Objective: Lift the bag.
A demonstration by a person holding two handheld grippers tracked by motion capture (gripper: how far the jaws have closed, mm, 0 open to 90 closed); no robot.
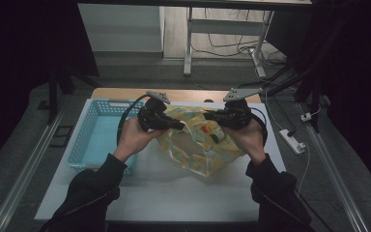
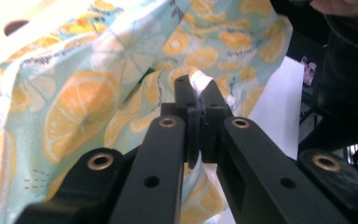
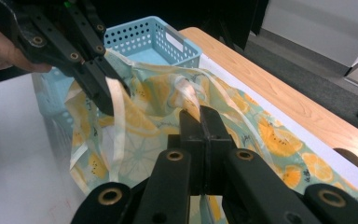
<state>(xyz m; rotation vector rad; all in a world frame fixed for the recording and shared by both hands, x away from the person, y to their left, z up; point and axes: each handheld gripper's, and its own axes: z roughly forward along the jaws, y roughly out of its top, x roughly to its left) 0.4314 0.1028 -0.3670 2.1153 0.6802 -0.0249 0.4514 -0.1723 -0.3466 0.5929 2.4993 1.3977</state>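
The right gripper [image 3: 200, 122] is clamped on a pale strap of the cloth bag [image 1: 200, 145], and the left gripper [image 2: 199, 91] is clamped on the opposite strap, probably so the mouth is kept open. The bag hangs above the tabletop's [image 1: 174, 193] middle. Nearer the left edge a blue basket [image 1: 92, 140] is placed.

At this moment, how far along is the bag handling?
Done: both tools have a grip, the left tool shut on a white strap of the orange-print bag, the right tool on another strap. In hand: the bag hangs between them above the table. Left: the blue basket looks empty, possibly its destination.
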